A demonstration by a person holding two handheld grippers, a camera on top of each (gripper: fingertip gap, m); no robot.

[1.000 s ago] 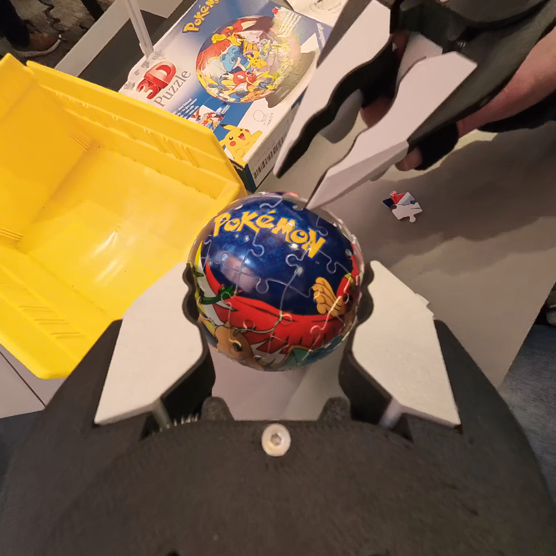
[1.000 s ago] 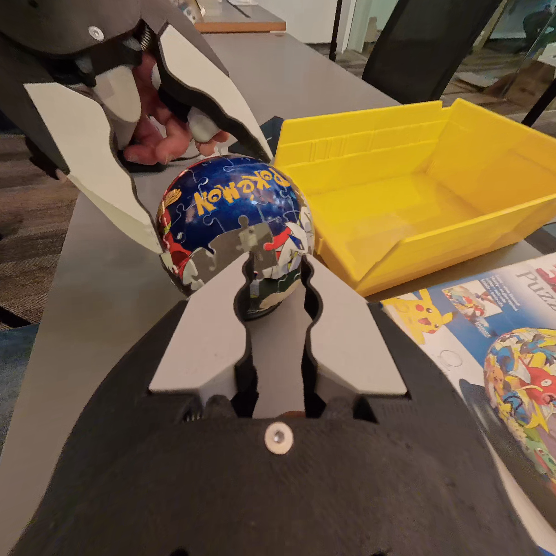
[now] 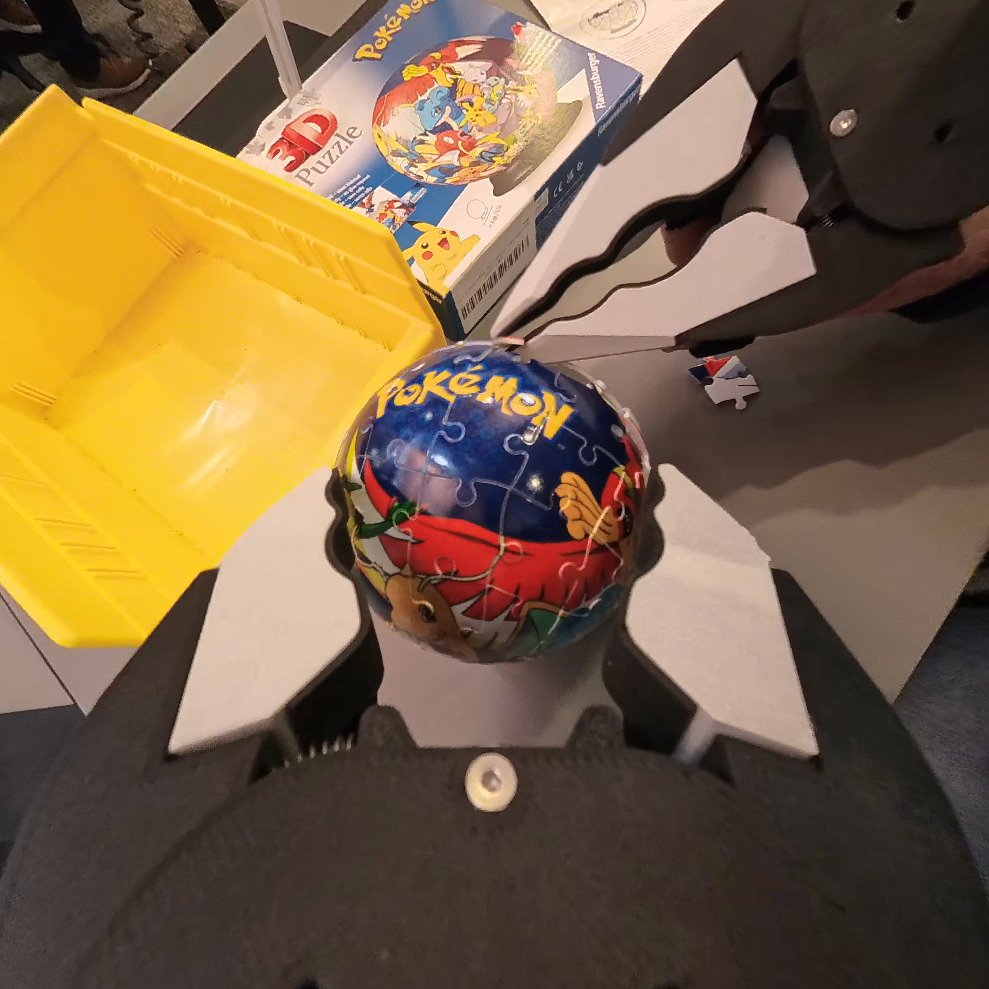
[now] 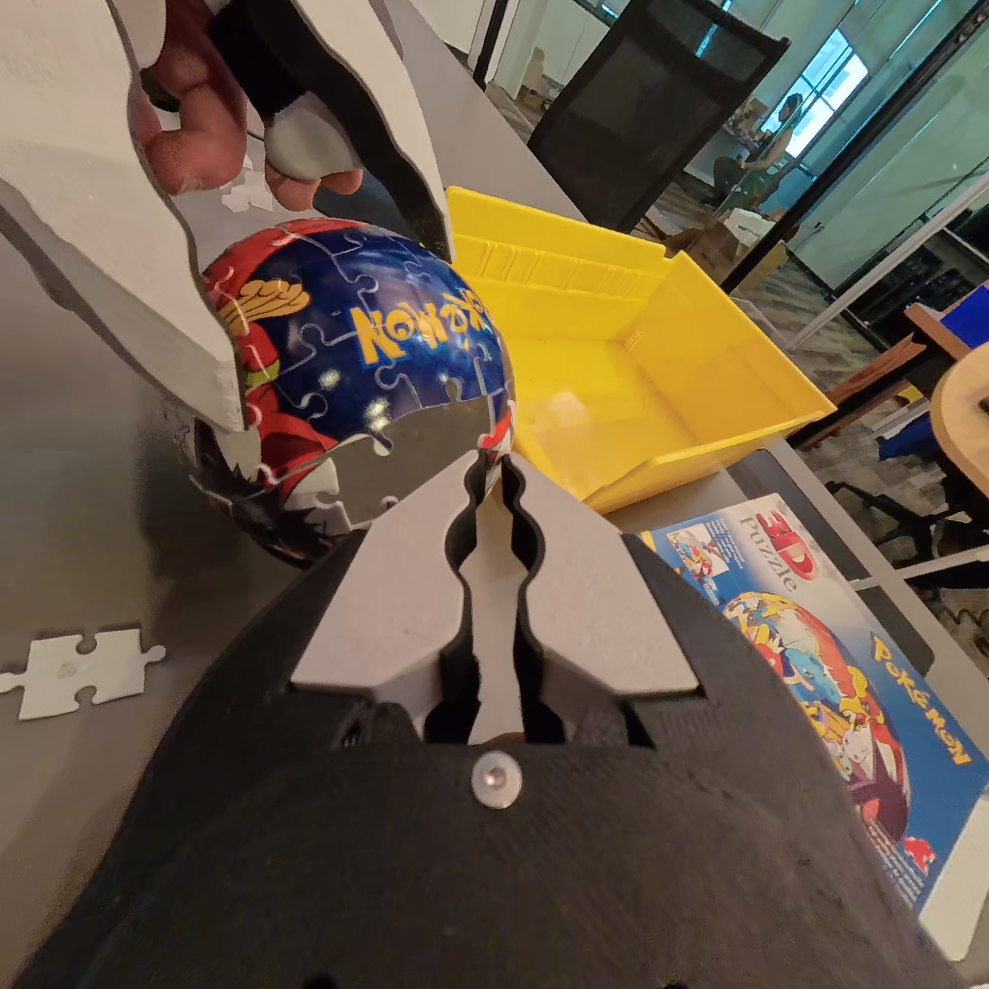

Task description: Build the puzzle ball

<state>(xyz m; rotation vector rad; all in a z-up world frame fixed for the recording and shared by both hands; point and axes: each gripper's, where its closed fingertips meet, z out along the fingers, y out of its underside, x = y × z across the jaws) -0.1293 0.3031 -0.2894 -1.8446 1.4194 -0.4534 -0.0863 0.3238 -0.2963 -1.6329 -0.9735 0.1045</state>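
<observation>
Mostly: the puzzle ball (image 3: 495, 508) is nearly whole, its blue and red printed shell closed over the top and the side facing the left wrist view
Ball's place: just off or on the grey worktop (image 3: 835, 481), clamped between the fingers of the left hand-held gripper (image 3: 495, 535), right beside the yellow bin (image 3: 134, 321)
Gap left: in the right wrist view a grey unfilled opening (image 4: 406, 444) shows low on the ball, with more bare patches toward its underside
Left hand-held gripper: jaws spread wide and pressed against both sides of the ball, holding it steady
Right hand-held gripper (image 4: 489, 465): jaws almost together, tips at the edge of the opening; a sliver of red and white between the tips may be a piece, but I cannot tell for sure
Loose piece (image 3: 722, 382): lies on the worktop apart from the ball, not yet fitted; the right wrist view shows it blank side up (image 4: 80, 669)
Bin: no pieces visible inside
Puzzle box (image 3: 455, 160): lying flat behind the bin
Judgement: the last few pieces remain, then the ball is done
</observation>
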